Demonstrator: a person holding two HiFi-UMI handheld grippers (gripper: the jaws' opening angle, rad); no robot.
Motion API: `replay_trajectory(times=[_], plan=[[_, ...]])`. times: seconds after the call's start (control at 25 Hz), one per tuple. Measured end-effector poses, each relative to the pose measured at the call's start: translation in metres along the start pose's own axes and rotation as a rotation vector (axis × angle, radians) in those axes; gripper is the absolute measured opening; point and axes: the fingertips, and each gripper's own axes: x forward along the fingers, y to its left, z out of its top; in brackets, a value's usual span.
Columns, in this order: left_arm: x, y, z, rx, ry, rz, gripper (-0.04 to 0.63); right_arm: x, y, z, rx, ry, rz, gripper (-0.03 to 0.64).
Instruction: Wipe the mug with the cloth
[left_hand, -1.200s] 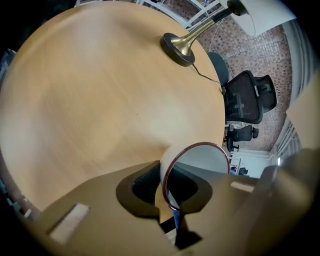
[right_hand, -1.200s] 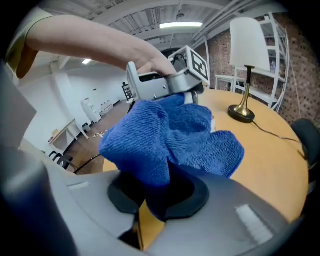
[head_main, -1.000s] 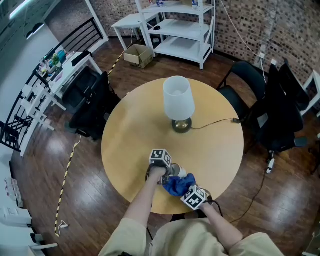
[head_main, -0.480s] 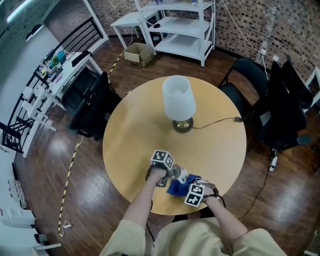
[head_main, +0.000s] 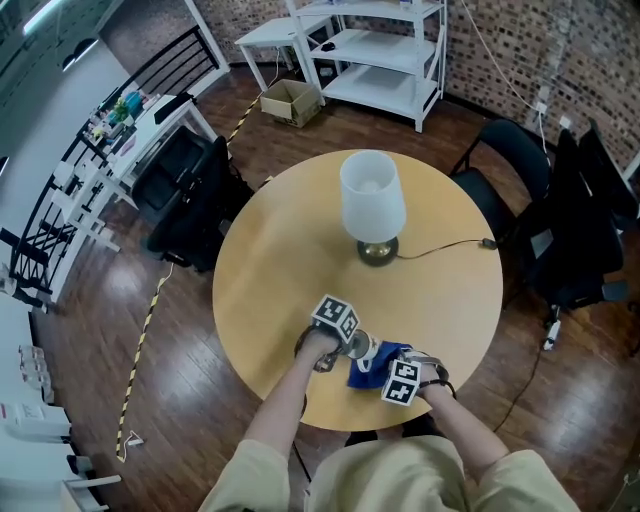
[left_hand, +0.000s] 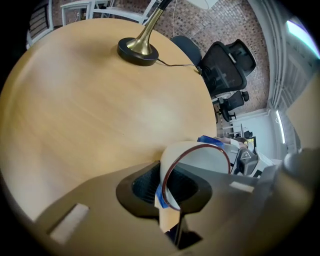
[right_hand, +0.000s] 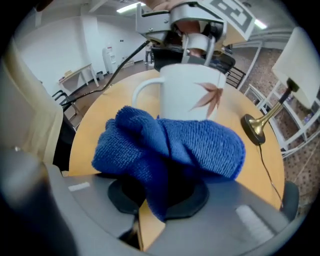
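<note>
A white mug (right_hand: 187, 92) with a brown leaf print and a dark rim (left_hand: 200, 160) is held above the round wooden table (head_main: 280, 270) near its front edge. My left gripper (head_main: 345, 343) is shut on the mug's rim (left_hand: 167, 192). My right gripper (head_main: 385, 372) is shut on a blue cloth (right_hand: 170, 145), which is pressed against the mug's side below the leaf print. In the head view the blue cloth (head_main: 372, 362) hides most of the mug (head_main: 362, 350).
A lamp with a white shade (head_main: 372, 195) and a brass base (left_hand: 137, 50) stands at the table's middle; its cord (head_main: 445, 243) runs off to the right. Black office chairs (head_main: 560, 220) stand to the right, a white shelf unit (head_main: 375, 50) behind.
The right gripper and the cloth have shifted slightly right along the mug. The left gripper holds the mug in about the same place.
</note>
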Motion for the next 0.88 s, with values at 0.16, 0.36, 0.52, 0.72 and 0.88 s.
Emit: replay_trajectory(times=[0.16, 0.36, 0.52, 0.72, 0.88], plan=[[-0.004, 0.006, 0.0, 0.005, -0.009, 0.033, 0.028, -0.001, -0.011, -0.003, 0.091, -0.022, -0.034, 0.072], [0.0, 0.026, -0.019, 0.013, 0.043, 0.143, 0.026, -0.034, -0.055, -0.028, 0.443, -0.12, -0.106, 0.072], [0.001, 0.027, -0.023, -0.061, 0.001, 0.159, 0.029, -0.077, -0.08, -0.041, 0.644, -0.272, -0.134, 0.072], [0.004, 0.009, -0.015, -0.089, -0.034, 0.174, 0.075, -0.122, -0.09, -0.054, 0.736, -0.371, -0.202, 0.072], [-0.008, 0.001, -0.01, -0.087, -0.111, 0.157, 0.138, -0.163, -0.099, -0.052, 0.8, -0.483, -0.266, 0.072]])
